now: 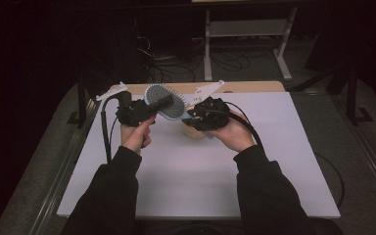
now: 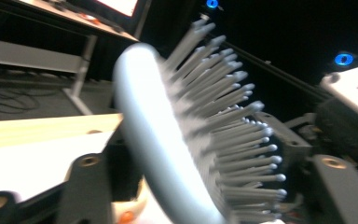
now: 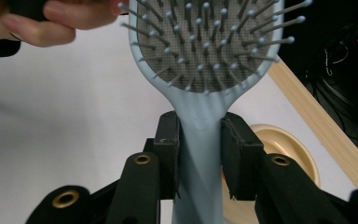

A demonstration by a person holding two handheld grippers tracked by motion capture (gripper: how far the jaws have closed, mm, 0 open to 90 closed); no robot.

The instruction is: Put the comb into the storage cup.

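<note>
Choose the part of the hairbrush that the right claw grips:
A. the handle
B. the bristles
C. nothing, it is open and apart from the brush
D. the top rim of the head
A: in the right gripper view, the right claw presses both black jaws against the light blue handle of the hairbrush, just under its head.

The hairbrush (image 1: 165,100) is hanging above the table (image 1: 196,181), between the left gripper (image 1: 152,111) on its left and the right gripper (image 1: 192,112) on its right (bristles facing the person). A bowl (image 3: 284,151) is sitting below, behind the handle.

Both grippers (image 1: 164,104) (image 1: 192,111) raised close together, fingers (image 3: 168,154) narrowed.
</note>
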